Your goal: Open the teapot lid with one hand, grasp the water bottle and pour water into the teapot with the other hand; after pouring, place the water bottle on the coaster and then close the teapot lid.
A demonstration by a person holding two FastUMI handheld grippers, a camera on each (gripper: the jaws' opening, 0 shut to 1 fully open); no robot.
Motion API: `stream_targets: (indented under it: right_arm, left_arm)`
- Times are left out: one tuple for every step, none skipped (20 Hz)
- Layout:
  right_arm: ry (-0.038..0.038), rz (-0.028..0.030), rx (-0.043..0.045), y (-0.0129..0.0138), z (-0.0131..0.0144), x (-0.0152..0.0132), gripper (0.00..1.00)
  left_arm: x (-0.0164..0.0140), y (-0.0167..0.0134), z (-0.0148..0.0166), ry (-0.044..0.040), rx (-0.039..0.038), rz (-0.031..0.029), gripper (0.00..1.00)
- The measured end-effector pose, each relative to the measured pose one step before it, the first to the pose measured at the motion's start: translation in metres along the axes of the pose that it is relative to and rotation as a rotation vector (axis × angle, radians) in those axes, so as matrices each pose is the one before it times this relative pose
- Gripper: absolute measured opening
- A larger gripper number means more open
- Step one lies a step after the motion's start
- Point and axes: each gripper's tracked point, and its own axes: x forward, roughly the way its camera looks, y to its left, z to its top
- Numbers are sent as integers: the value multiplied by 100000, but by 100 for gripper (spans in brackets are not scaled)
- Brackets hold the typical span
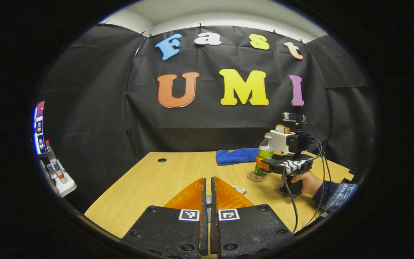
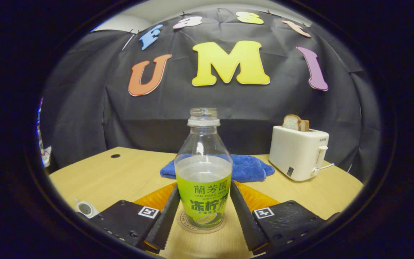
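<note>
A clear water bottle [image 2: 203,172] with a green label and no cap stands upright on a round coaster [image 2: 185,225], about half full. My right gripper [image 2: 205,187] is shut on it, one finger pressing each side of the label. The left gripper view shows the bottle [image 1: 265,153], the coaster [image 1: 255,177] and the right gripper [image 1: 260,164], held by a hand [image 1: 309,181]. My left gripper [image 1: 208,180] is shut low over the table with a thin pale piece in the slit, seemingly the teapot lid's knob. A white bit of the teapot [image 1: 239,189] peeks out beside its fingers.
A blue cloth [image 2: 250,167] lies behind the bottle. A white toaster [image 2: 298,153] holding bread stands at the back right. A small white object [image 2: 86,208] sits near the table's left edge. A side shelf with another bottle [image 1: 54,162] is off the table's left.
</note>
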Motion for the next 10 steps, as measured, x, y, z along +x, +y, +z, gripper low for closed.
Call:
stream_targets:
  right_arm:
    - [575, 1219, 1764, -28, -13, -859, 83]
    - [-376, 198, 1023, -249, 104, -801, 84]
    - [-721, 169, 293, -137, 134, -916, 84]
    - [-893, -399, 72, -247, 154, -891, 83]
    - [-760, -175, -154, -229, -41, -1056, 83]
    - [-463, -715, 64, -353, 75, -975, 83]
    - [-118, -101, 527, -246, -103, -1017, 83]
    - [498, 645, 90, -117, -120, -1034, 83]
    - [-338, -73, 256, -337, 91, -1081, 83]
    - [-685, -467, 289, -437, 195, -1183, 83]
  left_arm:
    - [-64, 32, -186, 660, 247, 621, 5]
    - [-29, 257, -186, 674, 913, 1054, 5]
    - [65, 194, -77, 569, 866, 986, 5]
    - [331, -83, -187, 522, 261, 261, 5]
    - [96, -169, 6, -55, -143, -201, 5]
    - [93, -287, 137, -153, -183, -529, 5]
    - [89, -275, -10, -208, -8, -582, 5]
    - [182, -427, 57, -357, 579, -133, 5]
    - [87, -106, 52, -533, 572, 458, 5]
    - [-107, -342, -6, -172, 247, -33, 5]
